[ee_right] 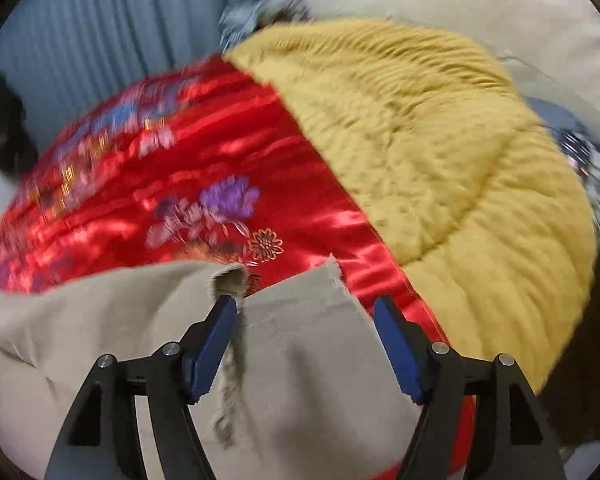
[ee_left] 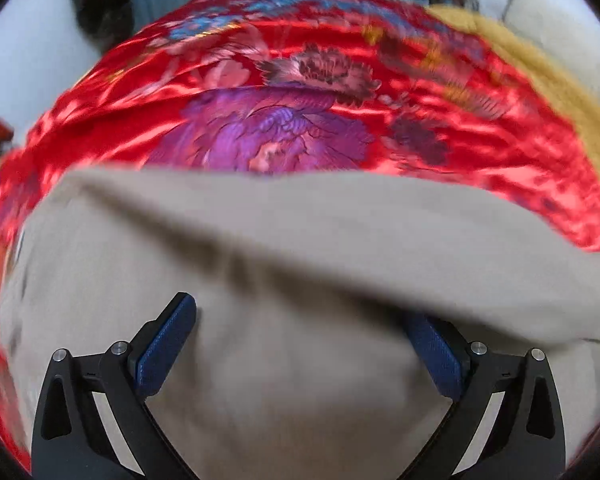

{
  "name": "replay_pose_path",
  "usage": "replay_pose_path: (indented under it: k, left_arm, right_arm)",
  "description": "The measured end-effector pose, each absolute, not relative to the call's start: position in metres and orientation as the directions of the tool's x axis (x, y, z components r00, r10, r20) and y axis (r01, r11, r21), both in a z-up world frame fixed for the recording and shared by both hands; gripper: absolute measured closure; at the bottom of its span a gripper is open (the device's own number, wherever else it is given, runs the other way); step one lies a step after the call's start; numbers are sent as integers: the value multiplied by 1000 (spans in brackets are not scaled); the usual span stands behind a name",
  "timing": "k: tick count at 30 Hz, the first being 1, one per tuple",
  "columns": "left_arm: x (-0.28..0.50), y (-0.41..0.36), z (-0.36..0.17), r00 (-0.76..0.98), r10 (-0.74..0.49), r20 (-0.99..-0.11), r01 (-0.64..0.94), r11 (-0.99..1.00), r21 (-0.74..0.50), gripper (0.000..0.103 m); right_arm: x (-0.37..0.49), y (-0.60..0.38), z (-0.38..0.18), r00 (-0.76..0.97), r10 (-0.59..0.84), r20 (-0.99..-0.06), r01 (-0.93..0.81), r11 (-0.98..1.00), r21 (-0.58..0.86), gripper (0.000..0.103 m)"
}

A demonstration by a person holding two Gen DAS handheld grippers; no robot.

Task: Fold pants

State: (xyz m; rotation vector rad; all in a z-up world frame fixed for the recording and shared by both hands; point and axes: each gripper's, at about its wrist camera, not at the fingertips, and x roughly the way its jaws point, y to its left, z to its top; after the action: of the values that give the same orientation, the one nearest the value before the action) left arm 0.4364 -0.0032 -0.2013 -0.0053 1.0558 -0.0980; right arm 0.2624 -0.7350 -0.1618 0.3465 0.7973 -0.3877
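- Pants (ee_left: 260, 320), 1 beige pair, lie bunched across the red floral quilt (ee_left: 280, 92), a fold ridge running from 9 to 3 o'clock; folding looks barely begun.
- Left gripper (ee_left: 300, 332) spread wide over cloth, gripping nothing.
- Right gripper (ee_right: 306, 340) gapes wide too, frayed hem (ee_right: 230, 280) at 11 o'clock.
- 1 mustard blanket (ee_right: 440, 168) at 1 o'clock.

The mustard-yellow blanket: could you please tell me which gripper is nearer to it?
Right. The right gripper hovers over the beige pants beside the yellow blanket; the left gripper sits farther away.
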Motion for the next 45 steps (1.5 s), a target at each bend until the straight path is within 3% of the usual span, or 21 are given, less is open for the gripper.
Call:
replay_pose_path:
  k: [2,5,8,11,13,15,16,18,21,45]
  left_arm:
    - [395,-2,-186,522,-129,-843,74,992,-105,1]
    - [343,-12,-175,588,-120,-800,78,993,-92,1]
    - [316,-25,-183,625,-81,-777,57,997,-58,1]
    - [318,-36,-215,558,-103,-823,90,994,-64,1]
    - [322,-43,-239,512,-77,-855,98,995,-30,0]
    - [320,-46,-246,543,-68,-837,114,993,-7,0]
    - [320,-46,-248,557,-70,-827,116,993,-5,0]
    - [321,-46,-250,562,-79,-823,119,993,-14,0]
    - [322,-46,-251,561,-85,-823,130,991,-14,1]
    - [307,-43,-253,564,-67,-823,143,990,18,1]
  right_arm:
    - [233,-715,-155,681,-206,-703,476,854,210,24]
    - [196,-669,-155,747,-187,-638,451,847,280,23]
    - [188,-604,-152,794,-66,-605,288,916,279,22]
    - [211,-545,-162,761,70,-645,67,980,185,21]
    - [225,-526,-183,697,66,-714,14,994,106,21]
    - [245,-521,-223,545,90,-834,16,993,118,19]
    - [248,-521,-233,516,98,-851,23,991,129,19]
    - [250,-521,-238,538,130,-833,12,987,162,8]
    - [253,-513,-244,546,128,-828,-29,991,134,0]
    - [245,-513,-239,566,140,-813,-61,990,128,1]
